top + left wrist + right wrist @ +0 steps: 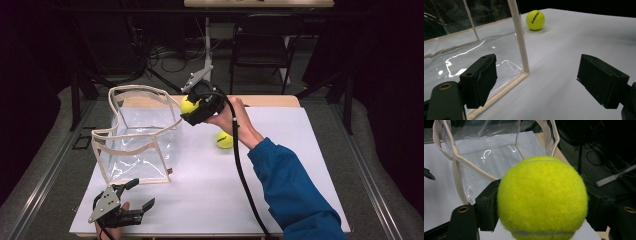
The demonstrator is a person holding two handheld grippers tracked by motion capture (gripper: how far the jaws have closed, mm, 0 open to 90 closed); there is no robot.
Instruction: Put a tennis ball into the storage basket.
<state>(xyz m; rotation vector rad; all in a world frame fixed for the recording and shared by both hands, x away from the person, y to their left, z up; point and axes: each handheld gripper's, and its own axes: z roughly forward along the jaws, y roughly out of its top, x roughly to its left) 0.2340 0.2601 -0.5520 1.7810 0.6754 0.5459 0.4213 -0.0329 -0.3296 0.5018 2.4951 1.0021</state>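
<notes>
Clamping tennis ball point(541, 197), right tool point(192, 107) beside clear bag point(135, 132); left tool point(134, 195) apart.

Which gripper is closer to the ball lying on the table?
Right. The right gripper, clamping another ball, is up just beyond the loose ball; the left gripper sits open at the table's near edge.

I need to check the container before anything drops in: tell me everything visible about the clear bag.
The clear bag is a boxy tote of glossy transparent plastic, edged and handled in cream fabric tape. It stands upright and open-topped on the white table, its walls slightly buckled, apparently empty. The right gripper holds a tennis ball by its far right rim; the open left gripper sits near its front corner.
</notes>
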